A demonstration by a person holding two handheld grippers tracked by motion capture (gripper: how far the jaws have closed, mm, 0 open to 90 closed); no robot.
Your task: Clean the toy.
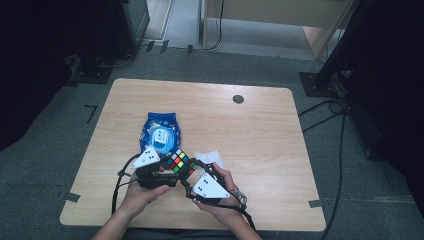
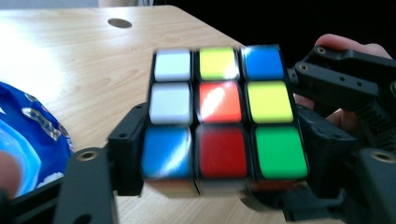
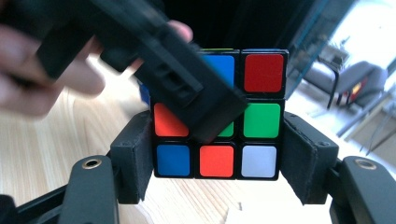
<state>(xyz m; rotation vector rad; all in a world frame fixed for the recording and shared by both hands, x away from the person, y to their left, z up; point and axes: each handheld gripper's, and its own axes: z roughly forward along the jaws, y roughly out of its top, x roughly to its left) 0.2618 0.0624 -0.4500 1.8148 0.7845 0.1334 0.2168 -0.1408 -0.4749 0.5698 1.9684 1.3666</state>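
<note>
Cube (image 1: 179, 163) up off the table (image 1: 260, 140), caught between both grippers near the front edge, just in front of the blue bag (image 1: 161, 132) and beside the white paper (image 1: 210, 159).

Left gripper (image 1: 167, 172) coming in from the left: in the left gripper view, jaws flank the bottom row of the cube (image 2: 224, 119), left pad against the blue sticker, right pad by the green one. Looks like a grasp on that layer, though the face is motion-blurred, so contact not dead certain.

Right gripper (image 1: 195, 172) from the right: in the right gripper view, pads sit either side of the lower rows of the cube (image 3: 217, 114), apparently clamped on. The other gripper's jaw cuts diagonally across the face there.

Key bit for the next move: each gripper on its own layer, approaching from opposite sides, roughly square to each other. Probably setting up a layer twist, one hand holding while the other turns. Equally near, neither hand ahead. Risk: a pad straddling two layers and jamming the turn.
</note>
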